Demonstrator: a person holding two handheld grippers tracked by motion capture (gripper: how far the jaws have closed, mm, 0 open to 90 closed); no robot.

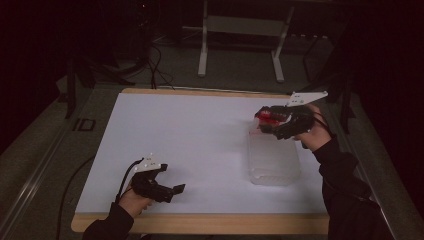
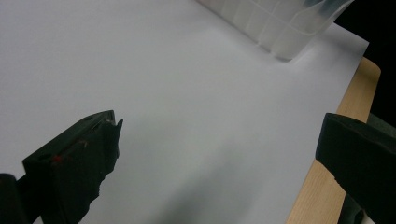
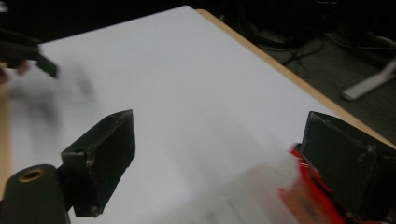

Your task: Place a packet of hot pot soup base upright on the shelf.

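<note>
High view: a wooden table with a pale rim point(image 1: 200, 223) carries a large white sheet point(image 1: 200, 145) that covers nearly all of its top, leaving a thin strip of wood along the 6 o'clock edge. On the sheet, toward 3 o'clock, stands a clear, ribbed plastic rectangular container point(image 1: 274, 160); whether anything lies inside it cannot be told. Its far end, toward 12 o'clock, sits directly beneath the right gripper point(image 1: 267, 122), where a red object point(image 1: 268, 118) shows at the tip. The right gripper view places this red object point(image 3: 303, 191) against the inner face of one jaw; the jaws stand widely parted, and whether they have hold of it cannot be told. The container point(image 3: 243, 200) appears blurred there, just below the jaws.

The left gripper point(image 1: 172, 190) rests low near 7 o'clock, close to the table's near edge. In the left gripper view its jaws are spread wide and grip nothing, with the container point(image 2: 280, 23) well apart at the upper edge.

The sheet from centre to 10 o'clock is bare. Beyond 12 o'clock, a grey metal stand point(image 1: 240, 40) and cables occupy the floor.
</note>
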